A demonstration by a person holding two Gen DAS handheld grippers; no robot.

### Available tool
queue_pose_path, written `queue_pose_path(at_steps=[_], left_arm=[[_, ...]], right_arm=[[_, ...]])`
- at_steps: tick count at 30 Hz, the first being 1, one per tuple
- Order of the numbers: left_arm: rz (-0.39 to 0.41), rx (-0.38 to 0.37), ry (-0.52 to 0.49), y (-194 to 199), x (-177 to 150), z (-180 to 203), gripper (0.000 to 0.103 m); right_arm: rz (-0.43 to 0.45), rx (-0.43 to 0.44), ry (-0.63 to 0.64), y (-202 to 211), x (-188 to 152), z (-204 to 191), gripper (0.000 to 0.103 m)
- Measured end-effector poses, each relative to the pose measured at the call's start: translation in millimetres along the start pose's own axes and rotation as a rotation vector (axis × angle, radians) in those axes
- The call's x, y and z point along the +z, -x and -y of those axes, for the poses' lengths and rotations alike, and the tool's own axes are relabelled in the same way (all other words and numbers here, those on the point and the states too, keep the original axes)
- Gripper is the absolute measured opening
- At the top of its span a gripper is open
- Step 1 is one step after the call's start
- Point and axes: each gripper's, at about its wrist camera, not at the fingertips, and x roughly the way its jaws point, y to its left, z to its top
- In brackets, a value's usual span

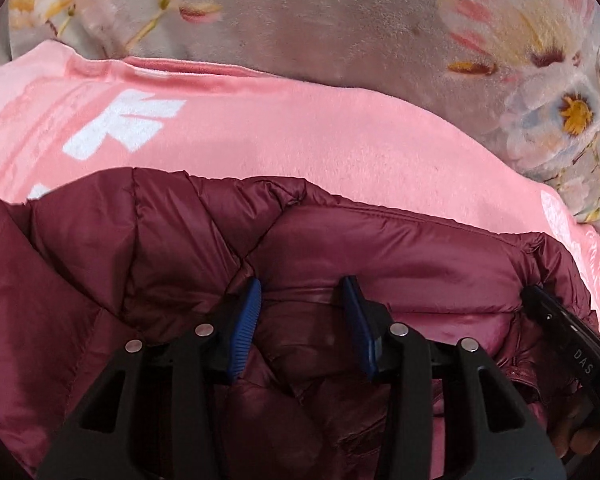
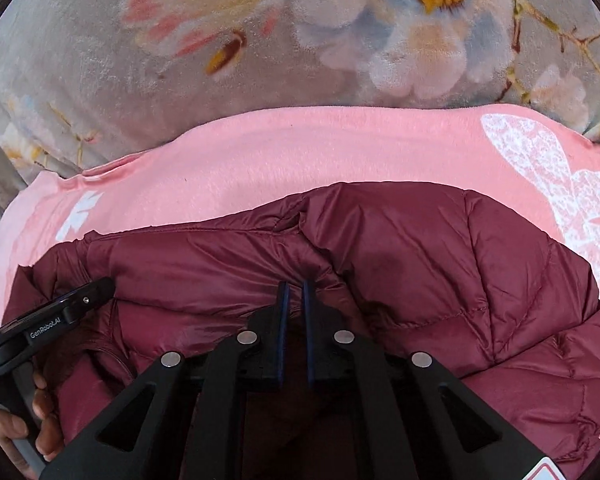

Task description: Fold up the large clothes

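Maroon jacket (image 1: 340, 248) on pink blanket (image 1: 280, 128). Left gripper (image 1: 302, 292) jaws wide open over it. Right gripper (image 2: 296, 292) jaws nearly closed, pinching a jacket fold.

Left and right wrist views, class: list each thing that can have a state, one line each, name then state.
left gripper: open, fingers spread over the jacket, gripping nothing.
right gripper: fingers nearly together; whether they pinch fabric cannot be told.
maroon puffer jacket: lying bunched and creased on the pink blanket, not neatly folded.
pink blanket: spread flat under the jacket.
floral blanket: spread underneath.
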Motion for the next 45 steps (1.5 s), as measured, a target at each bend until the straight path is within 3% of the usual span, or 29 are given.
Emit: queue_pose_path(at_steps=[26, 31, 33, 36, 38, 39, 42, 43, 45], left_arm=[[0.002, 0.077, -0.113, -6.6, 1.3, 16.6, 0.051], [0.008, 0.14, -0.153, -10.2, 1.2, 25.5, 0.052], [0.011, 0.168, -0.171, -11.5, 1.7, 29.3, 0.053], [0.012, 0.192, -0.184, -11.3, 2.1, 31.5, 0.054], [-0.005, 0.235, -0.171, 0.2, -3.9, 28.8, 0.064], [-0.018, 0.263, -0.16, 9.4, -8.0, 26.9, 0.064], [-0.015, 0.08, -0.075, 76.4, -37.3, 3.8, 0.074], [-0.014, 0.036, -0.043, 106.6, -55.5, -11.1, 0.086], [-0.012, 0.004, -0.004, 158.2, -94.3, -43.3, 0.092]], right_arm=[[0.009, 0.005, 0.01, -0.8, 0.9, -1.0, 0.003], [0.007, 0.0, 0.016, -4.9, 1.7, -1.9, 0.003], [0.007, 0.016, 0.006, -6.9, 2.9, 0.0, 0.003], [0.007, 0.16, -0.099, -9.5, 4.5, 21.9, 0.004], [0.003, 0.176, -0.158, 0.6, -0.4, 32.6, 0.003], [-0.005, 0.14, -0.174, 14.7, -4.9, 33.4, 0.016], [0.064, 0.179, -0.168, 113.0, -42.5, 37.6, 0.033], [0.072, 0.187, -0.139, 140.0, -58.9, 41.4, 0.037], [0.098, 0.148, -0.088, 195.6, -102.2, 55.5, 0.062]])
